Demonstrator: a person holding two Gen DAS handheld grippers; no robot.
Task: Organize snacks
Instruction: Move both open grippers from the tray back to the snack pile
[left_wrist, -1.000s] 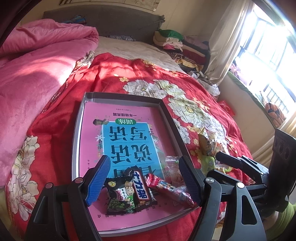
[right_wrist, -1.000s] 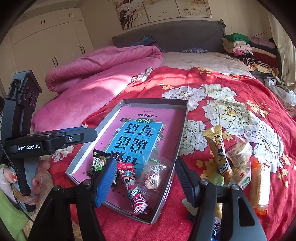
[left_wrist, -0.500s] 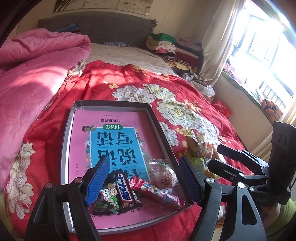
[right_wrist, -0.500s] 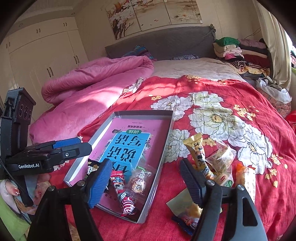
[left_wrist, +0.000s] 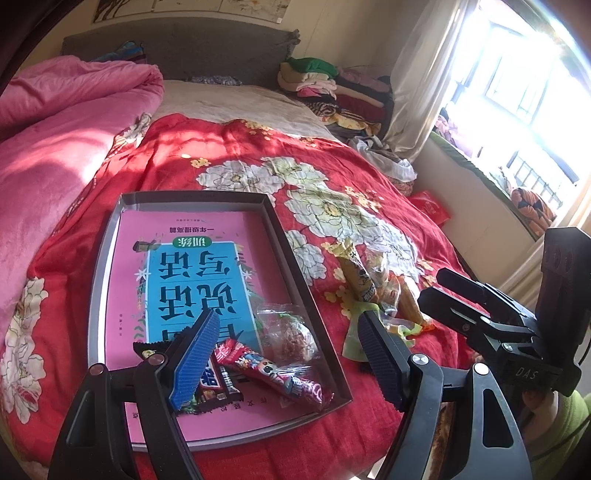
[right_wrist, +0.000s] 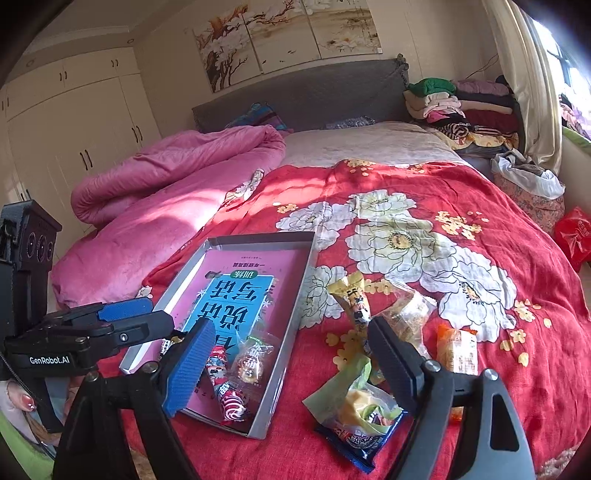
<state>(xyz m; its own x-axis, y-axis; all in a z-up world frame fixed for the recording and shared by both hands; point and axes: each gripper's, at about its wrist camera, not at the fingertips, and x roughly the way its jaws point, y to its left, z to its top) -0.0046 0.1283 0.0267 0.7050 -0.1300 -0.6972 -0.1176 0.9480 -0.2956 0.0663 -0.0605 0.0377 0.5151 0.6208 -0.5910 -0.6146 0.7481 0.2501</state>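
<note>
1. Wrappers in the near end of the grey tray (left_wrist: 107, 266) are partly hidden: the left gripper (left_wrist: 288, 354) has its blue ribbed fingers (left_wrist: 195, 354) covering a dark chocolate bar (left_wrist: 218, 387), so its label cannot be read whole.
2. Print on the loose snacks (right_wrist: 373, 332) lying on the red floral bedspread (right_wrist: 424, 206), just beside the tray's right wall, is too small to make out; a blue packet (right_wrist: 354, 439) under a green wrapper is half covered.
3. Left gripper hangs above the tray, tilted downward, fingers spread with nothing between them.
4. Right gripper (right_wrist: 291, 365) points down over the tray's edge and the bedspread; its fingers are opening and pinch nothing. A hand (right_wrist: 22, 398) with painted nails shows at the left edge of the right wrist view.
5. Inside the shallow rectangular tray lie a glossy pink-and-blue book (left_wrist: 192, 273), a long red crinkled packet (left_wrist: 273, 373) and a clear plastic bag (left_wrist: 288, 332). A soft pink quilt (left_wrist: 55, 147) is bunched up beyond.
</note>
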